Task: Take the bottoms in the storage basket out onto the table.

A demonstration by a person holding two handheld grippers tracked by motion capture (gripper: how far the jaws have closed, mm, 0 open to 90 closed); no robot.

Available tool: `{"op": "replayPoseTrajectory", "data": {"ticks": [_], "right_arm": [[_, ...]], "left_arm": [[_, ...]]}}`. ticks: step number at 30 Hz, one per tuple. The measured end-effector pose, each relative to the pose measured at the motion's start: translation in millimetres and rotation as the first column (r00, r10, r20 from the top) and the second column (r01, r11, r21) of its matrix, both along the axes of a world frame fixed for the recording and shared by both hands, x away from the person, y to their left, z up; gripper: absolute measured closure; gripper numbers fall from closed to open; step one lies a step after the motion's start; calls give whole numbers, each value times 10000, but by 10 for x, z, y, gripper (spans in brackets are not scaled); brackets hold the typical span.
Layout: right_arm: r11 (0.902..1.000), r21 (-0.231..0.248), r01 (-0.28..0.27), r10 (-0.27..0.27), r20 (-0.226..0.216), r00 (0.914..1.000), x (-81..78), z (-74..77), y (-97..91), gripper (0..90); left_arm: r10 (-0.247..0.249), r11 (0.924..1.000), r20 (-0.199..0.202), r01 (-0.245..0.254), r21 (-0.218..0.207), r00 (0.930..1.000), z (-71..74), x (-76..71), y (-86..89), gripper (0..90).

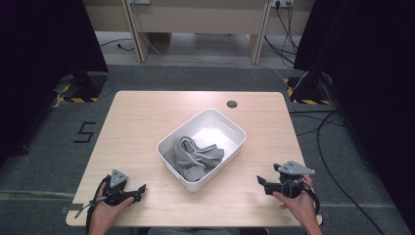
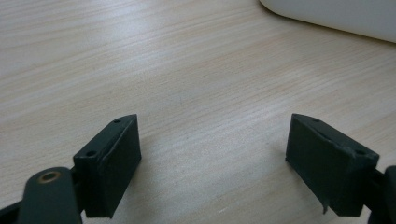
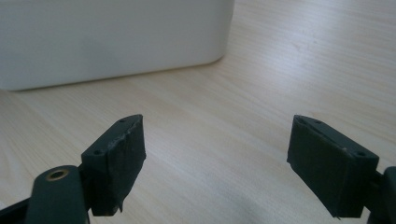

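**Grey garment held in white bin, both grippers spread and apart from it**

A white plastic bin [image 1: 234, 128] is seen near the middle of a light wooden table [image 1: 147, 117], turned at an angle to the table's edges. A crumpled grey garment [image 1: 193, 157] with pale drawstrings is seen lying inside it, heaped toward the near corner of the bin, while the far part of the bin's floor is left bare.

The left gripper [image 1: 138, 192] is held in the person's left hand [image 1: 105, 210] over the near left part of the table. It is pointed toward the bin and is kept apart from the bin's near corner. In the left gripper view its jaws are seen spread wide over bare wood, with nothing between them; a curved piece of the bin's wall [image 2: 336, 14] is shown at the top right, beyond the jaws.

The right gripper [image 1: 263, 184] is held in the person's right hand [image 1: 298, 200] over the near right part of the table, pointed leftward at the bin and kept apart from it. In the right gripper view its jaws are likewise spread wide with nothing gripped, and the bin's white side wall [image 3: 112, 37] is shown ahead and to the left of them, with bare table in between.

The garment is touched by neither gripper; it lies between the two, farther from the person, enclosed by the bin's walls.
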State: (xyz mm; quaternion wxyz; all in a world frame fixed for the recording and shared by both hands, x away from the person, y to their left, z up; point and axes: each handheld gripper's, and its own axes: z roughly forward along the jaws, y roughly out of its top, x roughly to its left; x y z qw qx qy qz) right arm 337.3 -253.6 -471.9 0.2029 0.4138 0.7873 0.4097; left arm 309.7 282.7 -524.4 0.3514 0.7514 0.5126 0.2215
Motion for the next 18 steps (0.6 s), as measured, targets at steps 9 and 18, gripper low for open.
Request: {"op": "replayPoseTrajectory", "data": {"ticks": [9,18], "right_arm": [[9998,91,-171,169,289,9994,77,148,105,194],[9961,156,-872,859,698,9939,185,369,404,195]], "left_arm": [[-1,10000,-13,1,16,10000,1,3,0,167],[-4,10000,-22,4,22,10000,1,5,1,165]]}}
